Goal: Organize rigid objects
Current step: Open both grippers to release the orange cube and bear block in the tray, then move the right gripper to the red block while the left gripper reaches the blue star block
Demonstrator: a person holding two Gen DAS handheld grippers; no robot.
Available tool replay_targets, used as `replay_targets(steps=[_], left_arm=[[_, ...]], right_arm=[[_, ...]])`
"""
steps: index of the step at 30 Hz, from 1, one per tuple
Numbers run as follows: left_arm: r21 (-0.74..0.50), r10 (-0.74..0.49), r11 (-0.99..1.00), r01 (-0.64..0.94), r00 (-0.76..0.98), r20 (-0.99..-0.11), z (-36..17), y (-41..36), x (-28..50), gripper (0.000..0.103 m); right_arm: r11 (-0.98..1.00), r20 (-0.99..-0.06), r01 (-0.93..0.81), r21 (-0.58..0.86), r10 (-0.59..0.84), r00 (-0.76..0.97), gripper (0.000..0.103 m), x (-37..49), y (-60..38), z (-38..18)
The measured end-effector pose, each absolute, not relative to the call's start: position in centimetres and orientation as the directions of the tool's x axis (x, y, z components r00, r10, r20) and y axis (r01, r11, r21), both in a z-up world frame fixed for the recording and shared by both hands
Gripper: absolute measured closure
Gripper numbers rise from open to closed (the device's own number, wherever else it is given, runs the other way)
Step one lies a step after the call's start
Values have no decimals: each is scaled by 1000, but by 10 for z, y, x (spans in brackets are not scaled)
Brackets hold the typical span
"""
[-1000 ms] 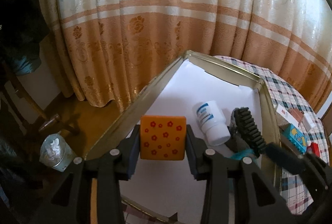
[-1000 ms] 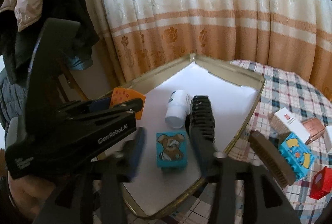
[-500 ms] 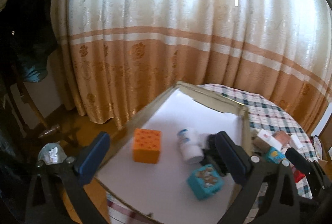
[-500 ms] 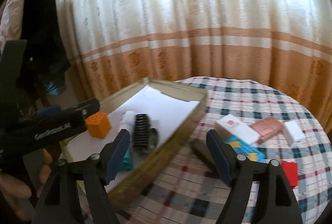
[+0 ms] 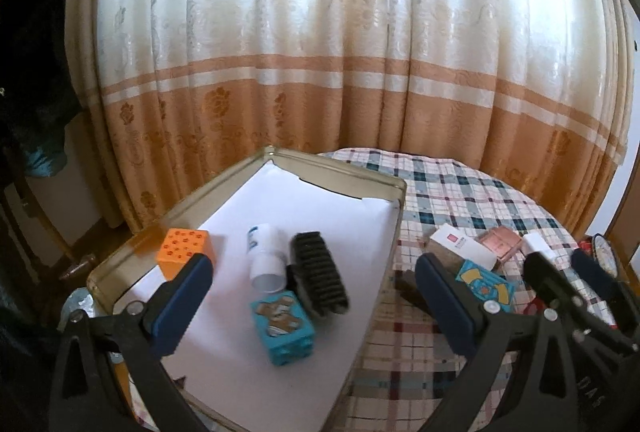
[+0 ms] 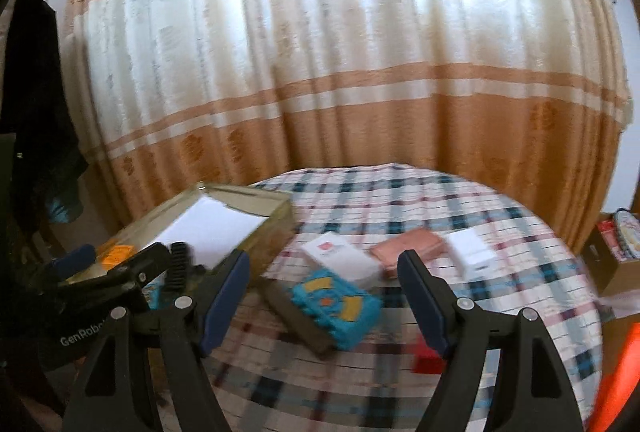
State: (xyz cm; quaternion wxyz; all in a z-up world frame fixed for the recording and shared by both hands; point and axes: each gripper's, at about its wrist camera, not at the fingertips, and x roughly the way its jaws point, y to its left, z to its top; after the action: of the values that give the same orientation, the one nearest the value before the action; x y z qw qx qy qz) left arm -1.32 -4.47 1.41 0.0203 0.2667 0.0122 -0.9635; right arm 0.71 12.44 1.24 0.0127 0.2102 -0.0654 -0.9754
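A gold tin tray [image 5: 340, 174] lined with white paper holds an orange flowered cube [image 5: 182, 256], a white bottle [image 5: 264, 258], a black brush [image 5: 320, 282] and a teal bear block [image 5: 282, 326]. My left gripper [image 5: 312, 304] is open and empty, raised above the tray's near part. My right gripper [image 6: 322, 294] is open and empty above the checked tablecloth, over a teal block [image 6: 334, 306] and a dark brown brush [image 6: 294, 316]. A white box [image 6: 340, 260], a pink box [image 6: 408, 252], a small white box [image 6: 474, 256] and a red block [image 6: 428, 358] lie on the cloth.
The round table [image 6: 400, 192] with its checked cloth stands before a cream and orange curtain [image 5: 320, 72]. The tray [image 6: 244, 228] sits at the table's left edge. A cardboard box with items [image 6: 616, 244] is at the far right. Dark clothing [image 6: 36, 112] hangs at left.
My left gripper let go of the orange cube in the tray, opened and drew back. My right gripper left the teal bear block in the tray and swung right over the tablecloth.
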Motion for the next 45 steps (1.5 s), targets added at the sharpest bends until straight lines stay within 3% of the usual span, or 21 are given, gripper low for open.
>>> replay_targets(steps=[12,17,25,38,45], left_arm=[[56,-5,-998,-26,-868,-497,7,3,-5,0],[54,13,-997,-47,-860,-510,2,14,-3,1],[57,29,-996,-67,-858,-512,0,23,2,0],[43,68,-993,-105,-854,-516,-2,29,11,0],[43,90,-991,-130,-856,-509,-1,33,17,0]], right_arm=[[-971,-403,-116,210,22,-915,25,26,178,12],[-975,-408,-169,147,96,-908,25,32,185,13],[-947,-435,-221,232,102,-895,25,42,213,8],[-929,-523,-341,144,221,-823,25,42,237,-10],[-942,-543,-286,176,150,-826,25,40,236,-14]])
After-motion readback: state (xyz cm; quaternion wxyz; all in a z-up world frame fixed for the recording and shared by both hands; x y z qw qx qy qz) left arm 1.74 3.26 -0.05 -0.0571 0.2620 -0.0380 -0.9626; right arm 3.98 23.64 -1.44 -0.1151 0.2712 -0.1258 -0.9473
